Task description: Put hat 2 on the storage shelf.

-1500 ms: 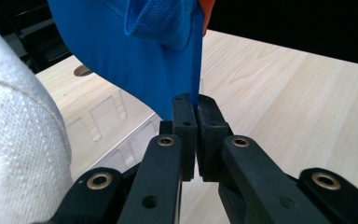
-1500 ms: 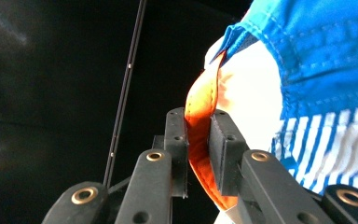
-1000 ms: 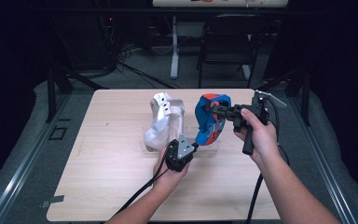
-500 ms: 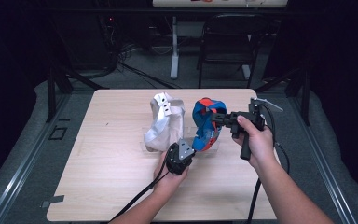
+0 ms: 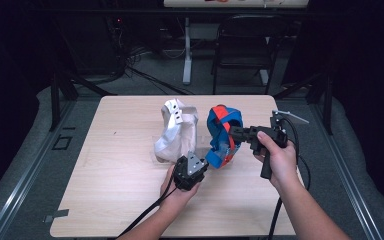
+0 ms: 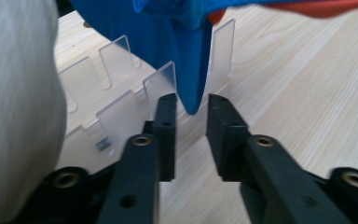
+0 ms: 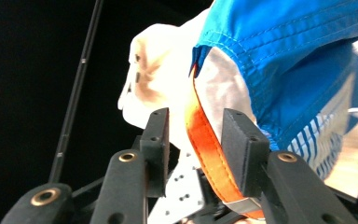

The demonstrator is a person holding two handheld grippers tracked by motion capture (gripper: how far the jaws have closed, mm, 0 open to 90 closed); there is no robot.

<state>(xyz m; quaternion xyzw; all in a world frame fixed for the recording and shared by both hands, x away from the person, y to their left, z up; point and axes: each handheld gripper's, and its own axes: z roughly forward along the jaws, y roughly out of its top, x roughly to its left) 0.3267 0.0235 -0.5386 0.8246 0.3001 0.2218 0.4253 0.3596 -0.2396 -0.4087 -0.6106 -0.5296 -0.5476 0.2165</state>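
Jaws of both grippers are standing open, straddling parts of the blue cap on its clear rack at mid-table. Left gripper view — cap's lower tip is hanging between them, ungripped. Right gripper view — orange strap is running lengthwise through the gap.

My light wooden surface sits on grey floor; beyond, a dark chair and tangled cables.
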